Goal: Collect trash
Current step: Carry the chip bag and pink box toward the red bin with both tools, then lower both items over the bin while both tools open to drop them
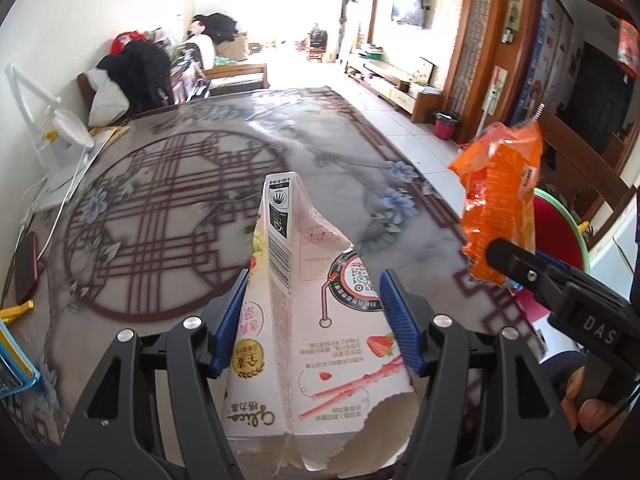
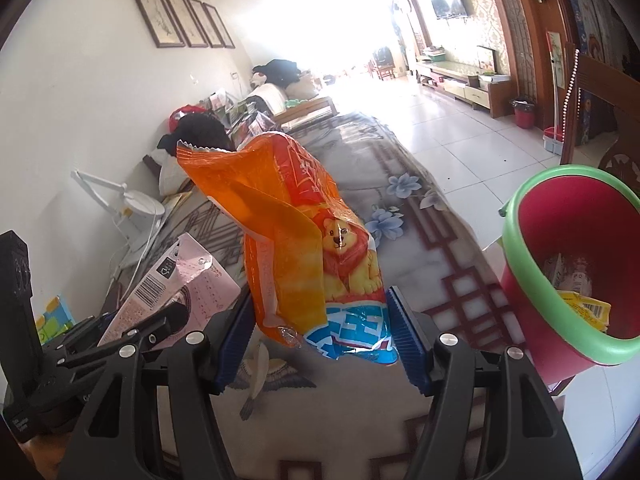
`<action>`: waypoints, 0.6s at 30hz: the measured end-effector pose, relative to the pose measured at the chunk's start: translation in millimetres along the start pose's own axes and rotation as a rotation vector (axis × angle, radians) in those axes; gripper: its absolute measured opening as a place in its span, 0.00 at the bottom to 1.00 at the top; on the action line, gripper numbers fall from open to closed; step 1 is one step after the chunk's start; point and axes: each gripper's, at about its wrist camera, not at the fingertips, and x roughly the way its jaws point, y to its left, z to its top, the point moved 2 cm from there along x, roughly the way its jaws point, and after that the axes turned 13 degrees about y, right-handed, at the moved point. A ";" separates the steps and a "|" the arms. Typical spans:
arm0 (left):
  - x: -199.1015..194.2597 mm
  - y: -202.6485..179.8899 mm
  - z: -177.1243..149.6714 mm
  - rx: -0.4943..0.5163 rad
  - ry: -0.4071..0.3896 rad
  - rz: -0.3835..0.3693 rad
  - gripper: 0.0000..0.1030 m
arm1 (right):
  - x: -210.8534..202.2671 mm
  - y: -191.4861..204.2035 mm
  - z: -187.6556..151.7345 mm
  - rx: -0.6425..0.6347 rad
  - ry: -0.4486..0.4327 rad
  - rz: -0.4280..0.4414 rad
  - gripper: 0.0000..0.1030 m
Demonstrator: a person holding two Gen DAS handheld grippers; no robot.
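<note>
Left gripper (image 1: 312, 316) clamps a pink carton (image 1: 308, 320); right gripper (image 2: 320, 336) apparently pinches an orange wrapper (image 2: 296, 232).

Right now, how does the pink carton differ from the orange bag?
The pink carton is stiff cardboard, flattened and torn at one end; the orange bag is soft, crinkled plastic film. The carton shows strawberries and a barcode; the bag shows a cartoon lion. The carton sits in the left gripper, the bag in the right gripper. Both are empty snack packaging, lifted above the table.
</note>
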 end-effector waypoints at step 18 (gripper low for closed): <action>7.3 -83.2 14.5 0.157 -0.002 -0.070 0.60 | -40.0 -65.9 -1.2 0.166 -0.077 -0.005 0.62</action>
